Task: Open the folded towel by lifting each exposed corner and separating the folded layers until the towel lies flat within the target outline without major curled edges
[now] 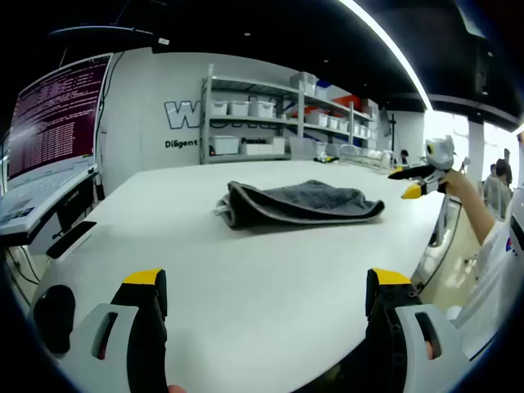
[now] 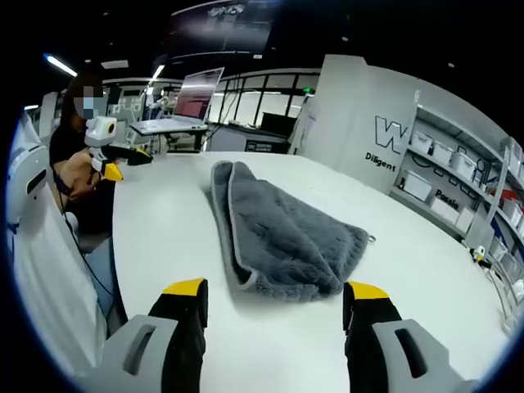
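Left gripper view: left hand-held gripper (image 1: 267, 299), jaws apart and empty, low over white counter (image 1: 246, 262); folded grey towel (image 1: 299, 202) at 12 o'clock, long axis 9-to-3; shelf bins (image 1: 239, 108) behind, contents unclear. Right gripper view: right hand-held gripper (image 2: 276, 307), jaws apart, empty; towel (image 2: 278, 233) just ahead, long axis 11-to-5, on the counter (image 2: 155, 237).

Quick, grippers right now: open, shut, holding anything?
Left gripper: open, holding nothing, short of the towel.
Right gripper: open, holding nothing, jaws at the towel's near end.
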The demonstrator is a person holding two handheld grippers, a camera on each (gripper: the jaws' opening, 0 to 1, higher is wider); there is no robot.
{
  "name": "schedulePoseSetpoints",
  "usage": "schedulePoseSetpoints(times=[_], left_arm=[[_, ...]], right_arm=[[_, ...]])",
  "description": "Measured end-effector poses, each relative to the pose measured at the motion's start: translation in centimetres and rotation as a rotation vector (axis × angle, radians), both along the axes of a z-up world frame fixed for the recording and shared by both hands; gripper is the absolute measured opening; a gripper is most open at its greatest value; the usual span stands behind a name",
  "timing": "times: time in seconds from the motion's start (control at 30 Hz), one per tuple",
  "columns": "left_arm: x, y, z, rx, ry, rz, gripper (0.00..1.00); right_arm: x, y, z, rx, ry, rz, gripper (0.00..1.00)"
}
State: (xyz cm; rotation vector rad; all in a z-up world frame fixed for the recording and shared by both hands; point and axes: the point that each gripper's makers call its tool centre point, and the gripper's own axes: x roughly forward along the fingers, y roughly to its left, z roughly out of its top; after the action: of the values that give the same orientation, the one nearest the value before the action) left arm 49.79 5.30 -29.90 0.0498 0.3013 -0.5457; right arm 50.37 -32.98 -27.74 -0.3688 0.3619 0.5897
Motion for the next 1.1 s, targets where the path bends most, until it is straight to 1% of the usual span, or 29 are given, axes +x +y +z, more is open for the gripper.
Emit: schedulePoseSetpoints(times=[0.1, 0.2, 0.4, 0.53, 0.83, 0.97, 1.03, 1.1], left_arm=[[0.0, -0.2, -0.1, 0.002, 0.002, -0.004, 0.99], [0.1, -0.3, -0.2, -0.001, 0.003, -0.004, 0.99], [0.2, -0.4, -0.3, -0.001, 0.008, -0.008, 0.99], [0.2, -0.4, -0.6, 0.002, 0.015, -0.011, 0.99], [0.2, -0.4, -0.5, 0.000, 0.014, -0.011, 0.99], [0.1, -0.5, -0.6, 0.001, 0.015, -0.012, 0.99], [0.1, -0.5, -0.6, 0.001, 0.015, -0.013, 0.99], [0.1, -0.5, -0.6, 0.002, 0.015, -0.013, 0.99]], right_arm=[[-0.7, 0.5, 0.3, 0.001, -0.008, 0.008, 0.73], [-1.4, 0.8, 0.4, 0.005, -0.012, 0.006, 0.80], [-2.8, 1.1, 0.3, 0.013, 0.006, -0.001, 0.90], [-3.3, 1.0, 0.3, 0.006, 0.015, -0.014, 0.99], [-4.6, 1.2, 0.3, -0.029, 0.016, -0.004, 0.99], [-4.8, 0.9, -0.2, -0.073, 0.020, -0.003, 0.99], [-4.8, 0.8, -0.3, -0.083, 0.021, -0.004, 0.99], [-4.8, 0.7, -0.6, -0.112, 0.026, 0.003, 0.99]])
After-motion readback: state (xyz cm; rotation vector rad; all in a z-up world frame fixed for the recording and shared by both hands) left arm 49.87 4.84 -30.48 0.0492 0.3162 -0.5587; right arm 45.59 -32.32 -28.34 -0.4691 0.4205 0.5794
